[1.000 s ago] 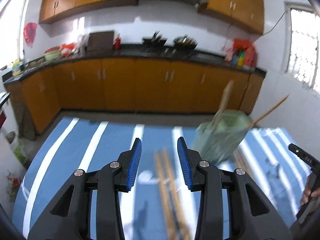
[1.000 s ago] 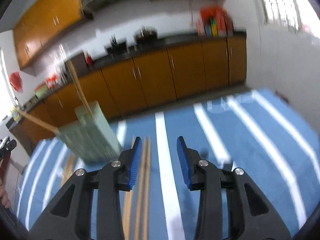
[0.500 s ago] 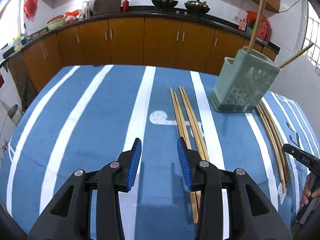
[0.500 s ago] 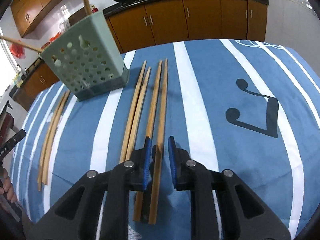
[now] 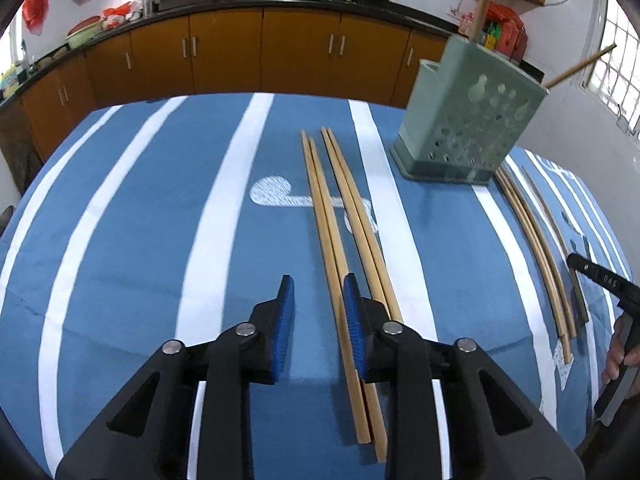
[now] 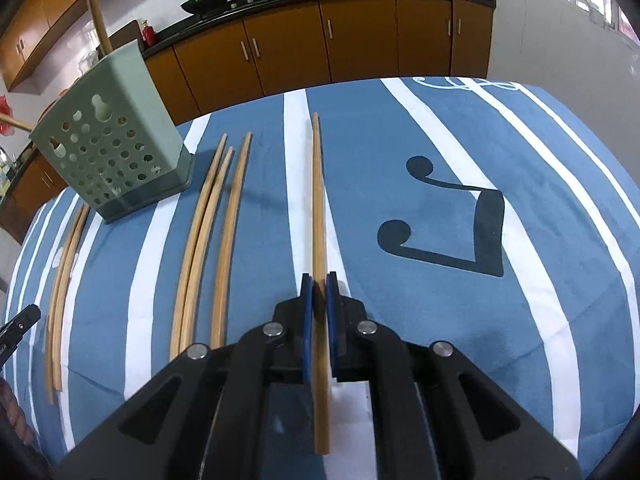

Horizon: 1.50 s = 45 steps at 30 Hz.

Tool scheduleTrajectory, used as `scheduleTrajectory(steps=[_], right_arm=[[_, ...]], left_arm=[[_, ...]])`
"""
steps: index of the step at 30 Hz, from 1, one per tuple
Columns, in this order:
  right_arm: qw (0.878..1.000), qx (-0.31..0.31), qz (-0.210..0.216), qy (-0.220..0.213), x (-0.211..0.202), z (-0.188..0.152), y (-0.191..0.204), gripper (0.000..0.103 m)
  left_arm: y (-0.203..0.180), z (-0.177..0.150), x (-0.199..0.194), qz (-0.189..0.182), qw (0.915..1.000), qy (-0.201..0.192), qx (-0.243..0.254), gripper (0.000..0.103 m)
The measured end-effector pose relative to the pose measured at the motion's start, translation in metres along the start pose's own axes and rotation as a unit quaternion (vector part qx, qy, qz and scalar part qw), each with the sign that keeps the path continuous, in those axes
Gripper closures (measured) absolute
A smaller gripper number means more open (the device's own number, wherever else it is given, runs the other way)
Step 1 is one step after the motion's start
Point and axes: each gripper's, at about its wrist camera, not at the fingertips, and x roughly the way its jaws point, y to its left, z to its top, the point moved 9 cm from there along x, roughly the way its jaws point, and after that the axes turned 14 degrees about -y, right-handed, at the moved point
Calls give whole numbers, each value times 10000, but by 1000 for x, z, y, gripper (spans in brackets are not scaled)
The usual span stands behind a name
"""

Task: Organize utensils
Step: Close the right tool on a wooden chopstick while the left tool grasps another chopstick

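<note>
Wooden chopsticks [image 6: 319, 216] flat beside green holder [image 6: 112, 148].

Both views are bright and sharp, lit by daylight from a window [image 5: 614, 80] that blows out to white at the right edge. Shadows on the cloth [image 6: 520, 200] are soft and faint. Fisheye distortion bends the cabinets [image 5: 260, 52] and stripes, and black vignetting fills the corners. The holder [image 5: 468, 120] looks slightly smeared.

Chopsticks [image 6: 319, 216]: pale wood, smooth, matt. Tablecloth [image 5: 120, 216]: soft matt cloth, faintly napped. Utensil holder [image 6: 108, 152], 10 o'clock: perforated matt plastic. Gripper pads [image 5: 285, 320]: ribbed blue rubber; frames glossy black plastic.
</note>
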Motion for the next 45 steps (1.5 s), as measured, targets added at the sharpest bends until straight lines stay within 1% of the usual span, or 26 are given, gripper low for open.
scheduleTrajectory(steps=[3, 8, 11, 14, 17, 18, 20, 25, 31, 38, 45], right_arm=[[10000, -35, -18, -15, 1, 0, 1, 95], [10000, -61, -7, -17, 1, 0, 1, 95], [9999, -100, 16, -14, 1, -1, 5, 95], [9997, -211, 83, -19, 0, -2, 11, 93], [9994, -315, 113, -46, 0, -2, 16, 91], [9993, -348, 115, -54, 0, -2, 17, 91], [9991, -390, 122, -62, 2, -1, 19, 93], [9992, -358, 108, -115, 10, 6, 17, 95], [9988, -419, -2, -236, 15, 11, 11, 95], [9994, -253, 64, -234, 15, 11, 9, 95], [9994, -220, 90, -232, 15, 11, 8, 95]], left_arm=[[-2, -6, 3, 20, 9999, 86, 92, 82], [-6, -8, 4, 61, 9995, 74, 289, 82], [-11, -12, 7, 60, 9993, 158, 342, 82], [-15, -13, 9, 178, 9983, 95, 555, 83], [-13, -11, 12, 298, 9977, 62, 599, 90], [-10, -10, 13, 344, 9976, 54, 590, 93], [-3, -5, 16, 454, 9975, 36, 542, 95], [21, 8, 29, 592, 9979, -36, 263, 95], [33, 13, 33, 393, 9992, -98, -22, 95], [35, 14, 35, 268, 9994, -104, -185, 95], [37, 13, 35, 164, 9989, -123, -410, 95]])
